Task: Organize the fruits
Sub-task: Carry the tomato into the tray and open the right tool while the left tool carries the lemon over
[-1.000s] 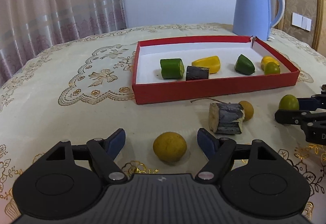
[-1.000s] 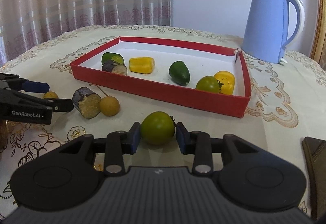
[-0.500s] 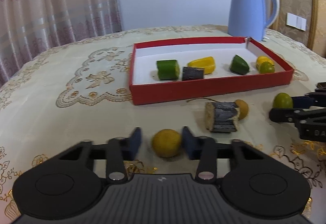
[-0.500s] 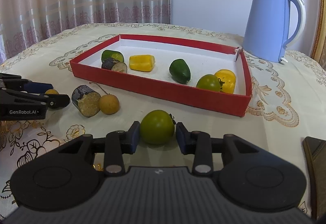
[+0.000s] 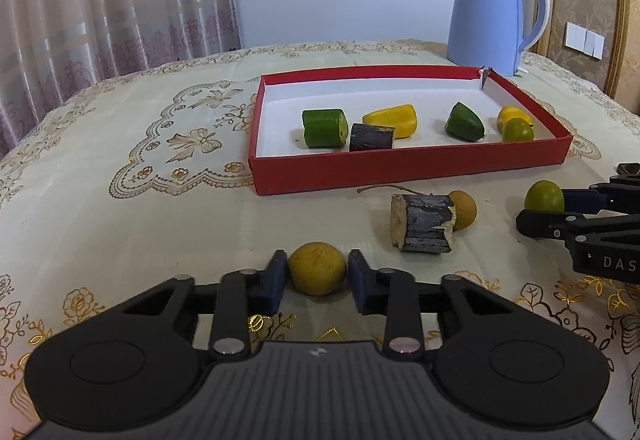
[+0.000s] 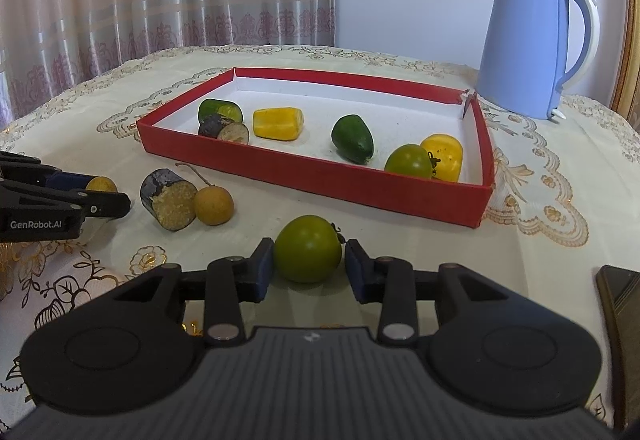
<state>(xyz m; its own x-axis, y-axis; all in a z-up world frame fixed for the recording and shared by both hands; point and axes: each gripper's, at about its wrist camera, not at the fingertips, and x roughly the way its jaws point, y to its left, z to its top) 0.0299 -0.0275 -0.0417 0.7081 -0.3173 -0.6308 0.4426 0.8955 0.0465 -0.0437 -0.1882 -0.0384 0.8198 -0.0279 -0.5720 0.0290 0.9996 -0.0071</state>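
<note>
A round yellow fruit (image 5: 317,268) rests on the tablecloth with my left gripper (image 5: 317,274) shut on it, blue pads against both its sides. In the right wrist view, my right gripper (image 6: 308,262) is shut on a green tomato (image 6: 307,248), which also rests on the cloth. Each gripper shows in the other's view: the right gripper (image 5: 544,208) at the far right, the left gripper (image 6: 109,193) at the far left. The red box (image 5: 400,164) behind holds several green, yellow and dark pieces.
A dark cut chunk (image 5: 424,224) and a small yellow-brown fruit (image 5: 464,203) lie between the grippers, just before the box. A blue kettle (image 5: 490,11) stands behind the box's far right corner. A dark flat object (image 6: 620,300) lies at the right edge.
My left gripper's jaws, wide apart a second ago, have closed onto the yellow fruit. The right gripper has kept its hold on the green tomato and has not moved.
</note>
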